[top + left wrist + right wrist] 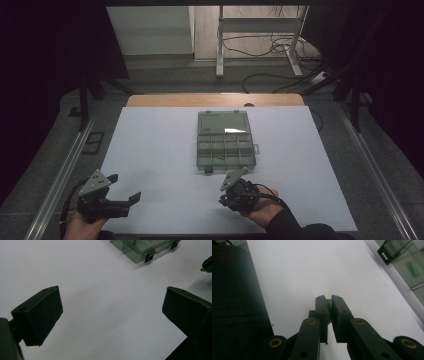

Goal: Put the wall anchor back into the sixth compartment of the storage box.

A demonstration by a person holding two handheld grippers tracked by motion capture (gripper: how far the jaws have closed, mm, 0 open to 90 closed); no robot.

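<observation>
Green and blocky, a small plastic piece point(328, 305) sits pinched between the matte black jaws of the right gripper point(329, 302), above the smooth white table sheet point(160, 155) just in front of the clear, compartmented plastic organiser box point(225, 146). Left gripper point(123, 187) hovers with its wedge-shaped jaws spread wide and holding nothing, well apart from the box.

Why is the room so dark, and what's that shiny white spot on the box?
High view: dim edges, lit white table, glare streak on the clear box lid. Left gripper view: soft shadows under the open left tongs. Right gripper view: right tongs sharp, pinching a green piece.
</observation>
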